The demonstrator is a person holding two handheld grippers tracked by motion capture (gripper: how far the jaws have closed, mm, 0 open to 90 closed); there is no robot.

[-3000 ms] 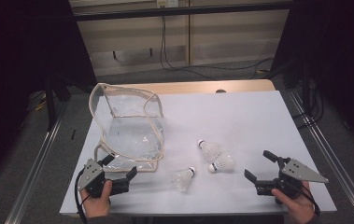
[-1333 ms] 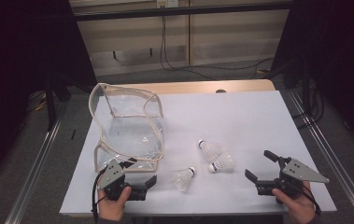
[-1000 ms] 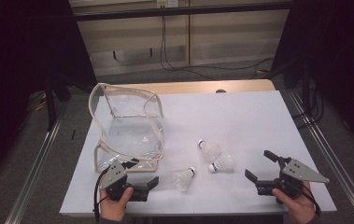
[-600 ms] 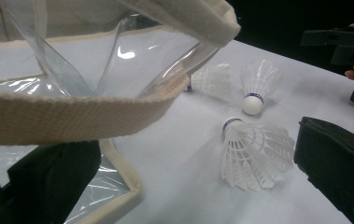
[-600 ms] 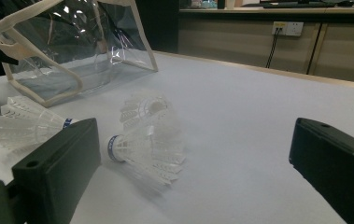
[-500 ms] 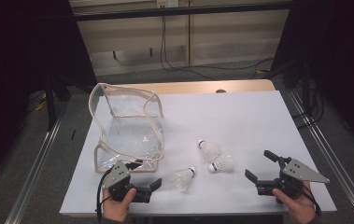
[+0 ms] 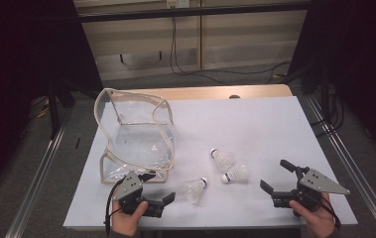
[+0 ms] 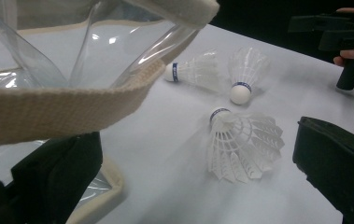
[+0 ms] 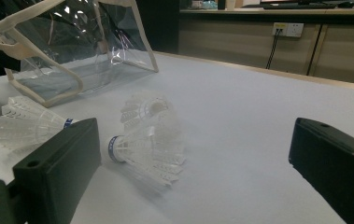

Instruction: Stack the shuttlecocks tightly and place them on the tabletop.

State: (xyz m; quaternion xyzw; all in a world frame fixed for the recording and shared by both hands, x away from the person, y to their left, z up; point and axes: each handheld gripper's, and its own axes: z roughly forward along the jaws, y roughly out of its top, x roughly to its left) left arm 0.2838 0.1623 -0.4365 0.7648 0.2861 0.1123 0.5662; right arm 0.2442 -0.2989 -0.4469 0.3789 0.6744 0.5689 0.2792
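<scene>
Three white shuttlecocks lie on the white table. The nearest one (image 7: 195, 189) (image 8: 242, 145) rests just ahead of my left gripper (image 7: 159, 187) (image 8: 198, 186), which is open; it lies between the jaws' lines, closer to the right jaw, untouched. The other two (image 7: 222, 159) (image 7: 235, 173) sit close together farther right. My right gripper (image 7: 275, 174) (image 9: 198, 177) is open near the front right edge, with a shuttlecock (image 9: 146, 150) lying ahead of its left jaw. A clear bag with beige trim (image 7: 136, 136) (image 9: 76, 46) stands at the left; its strap (image 8: 72, 107) hangs over my left jaw.
The table's front edge (image 7: 200, 228) runs just below both hands. Bare white tabletop (image 7: 255, 124) stretches behind the shuttlecocks. Metal rails (image 7: 36, 183) flank the table. The other hand's gripper (image 8: 343, 37) appears far off in the left gripper view.
My left gripper has slid right along the front edge, from the bag's near-left corner up to the nearest shuttlecock. The right gripper and the shuttlecocks have stayed put.
</scene>
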